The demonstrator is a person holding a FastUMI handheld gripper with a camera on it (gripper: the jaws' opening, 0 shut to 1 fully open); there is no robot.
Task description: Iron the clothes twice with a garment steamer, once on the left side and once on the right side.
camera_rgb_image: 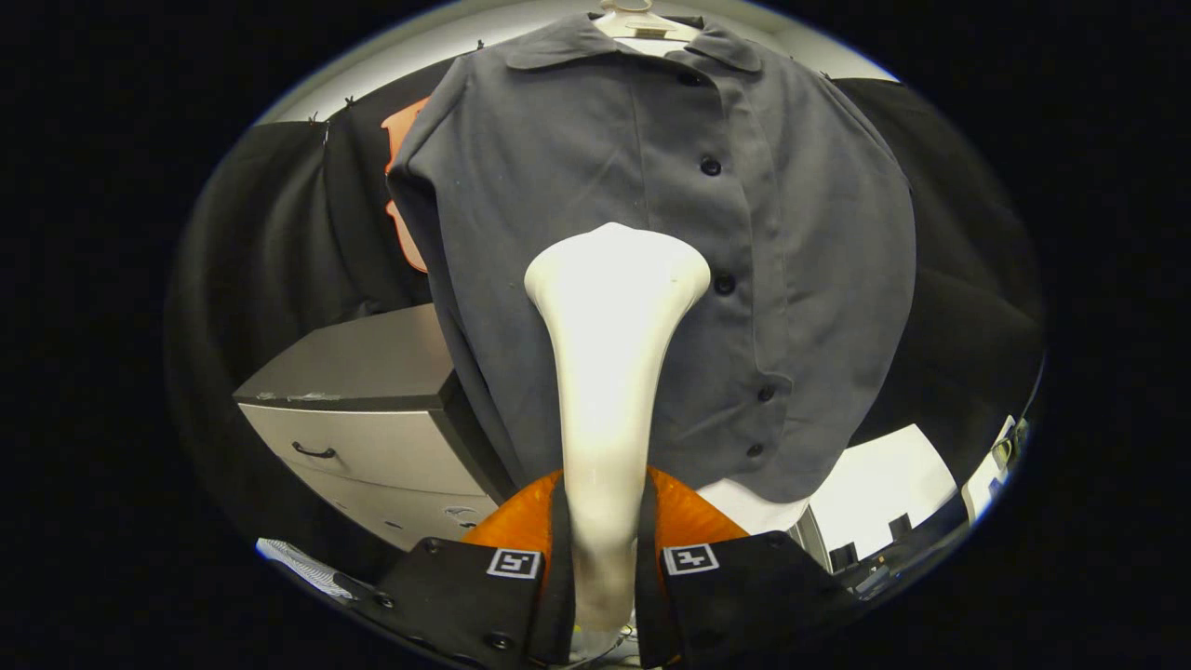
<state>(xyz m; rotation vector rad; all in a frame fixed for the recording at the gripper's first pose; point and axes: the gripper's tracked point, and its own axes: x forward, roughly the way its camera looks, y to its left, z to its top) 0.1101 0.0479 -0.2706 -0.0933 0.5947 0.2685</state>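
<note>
Gripper (603, 558) clenched on steamer (609, 372) handle, rigid & likely light; head just ahead, by soft, limp shirt (651, 214) beyond. Keep hold low on neck.

White steamer (609, 372) before hung grey shirt (651, 214)

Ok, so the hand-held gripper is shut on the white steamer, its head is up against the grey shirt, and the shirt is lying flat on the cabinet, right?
Not quite. In the gripper view the grey shirt hangs from a hanger, with the cabinet beside and behind it. The rest holds: the hand-held gripper is shut on the white steamer, whose head is up against the shirt front.
</note>
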